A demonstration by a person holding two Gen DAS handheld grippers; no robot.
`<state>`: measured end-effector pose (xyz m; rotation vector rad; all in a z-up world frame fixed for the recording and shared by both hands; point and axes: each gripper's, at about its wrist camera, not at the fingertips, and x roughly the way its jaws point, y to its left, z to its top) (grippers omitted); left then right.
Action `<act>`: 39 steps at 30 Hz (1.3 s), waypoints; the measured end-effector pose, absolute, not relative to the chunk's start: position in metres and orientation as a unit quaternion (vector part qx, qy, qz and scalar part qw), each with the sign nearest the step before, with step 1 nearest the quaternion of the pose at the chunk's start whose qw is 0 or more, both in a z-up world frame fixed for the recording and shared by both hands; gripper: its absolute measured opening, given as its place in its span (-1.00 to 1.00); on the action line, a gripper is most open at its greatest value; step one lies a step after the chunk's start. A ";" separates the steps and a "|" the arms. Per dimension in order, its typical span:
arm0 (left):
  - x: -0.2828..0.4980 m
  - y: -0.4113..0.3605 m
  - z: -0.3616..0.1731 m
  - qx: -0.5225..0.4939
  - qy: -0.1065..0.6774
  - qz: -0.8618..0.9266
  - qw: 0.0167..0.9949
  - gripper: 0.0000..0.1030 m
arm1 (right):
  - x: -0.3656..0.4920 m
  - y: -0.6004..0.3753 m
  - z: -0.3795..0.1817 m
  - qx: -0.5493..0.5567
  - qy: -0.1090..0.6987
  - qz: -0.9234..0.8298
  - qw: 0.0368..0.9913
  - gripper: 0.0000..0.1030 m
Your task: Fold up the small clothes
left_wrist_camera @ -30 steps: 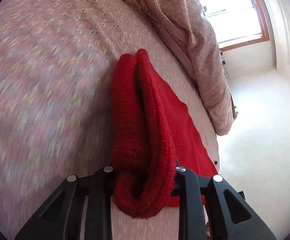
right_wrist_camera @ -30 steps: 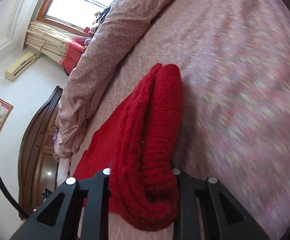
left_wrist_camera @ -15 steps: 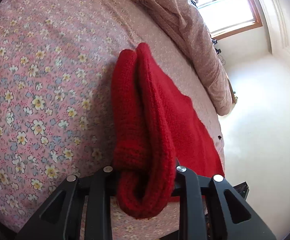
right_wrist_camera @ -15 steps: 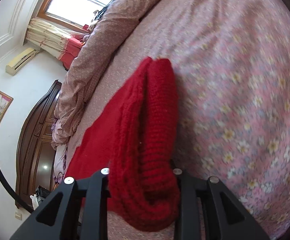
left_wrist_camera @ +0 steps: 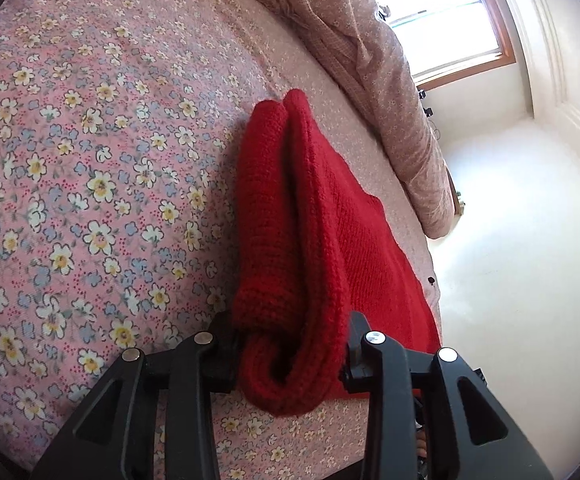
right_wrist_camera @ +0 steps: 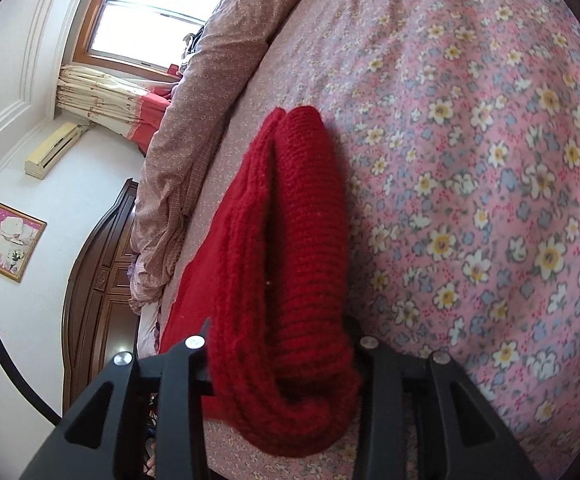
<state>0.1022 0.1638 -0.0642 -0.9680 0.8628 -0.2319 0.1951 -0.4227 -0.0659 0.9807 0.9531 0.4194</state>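
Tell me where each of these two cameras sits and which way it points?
Left wrist view: mounted on the left gripper, looking along its black fingers at the red knit garment pinched between them, over the floral bedsheet.
Right wrist view: mounted on the right gripper, looking along its fingers at the same garment, with a window beyond.
Shared: garment, bedsheet, crumpled quilt, window.
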 end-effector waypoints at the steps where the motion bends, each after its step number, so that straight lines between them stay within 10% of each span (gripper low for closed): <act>1: 0.100 0.165 -0.062 -0.448 0.407 -0.104 0.789 -0.45 | 0.195 -0.423 -0.066 0.450 0.437 0.193 0.755 -0.28; 17: 0.096 0.076 0.067 -0.201 0.396 -0.053 0.894 -0.43 | 0.187 -0.427 -0.066 0.456 0.431 0.184 0.757 -0.24; 22: 0.141 -0.003 0.061 -0.163 0.415 -0.070 0.892 -0.97 | 0.189 -0.423 -0.064 0.457 0.430 0.177 0.758 -0.23; 31: 0.151 -0.091 -0.017 -0.114 0.482 -0.078 0.865 -1.00 | 0.191 -0.422 -0.065 0.456 0.429 0.186 0.757 -0.23; 39: 0.135 -0.084 0.020 -0.132 0.497 -0.087 0.853 -1.00 | 0.197 -0.422 -0.065 0.456 0.435 0.178 0.755 -0.22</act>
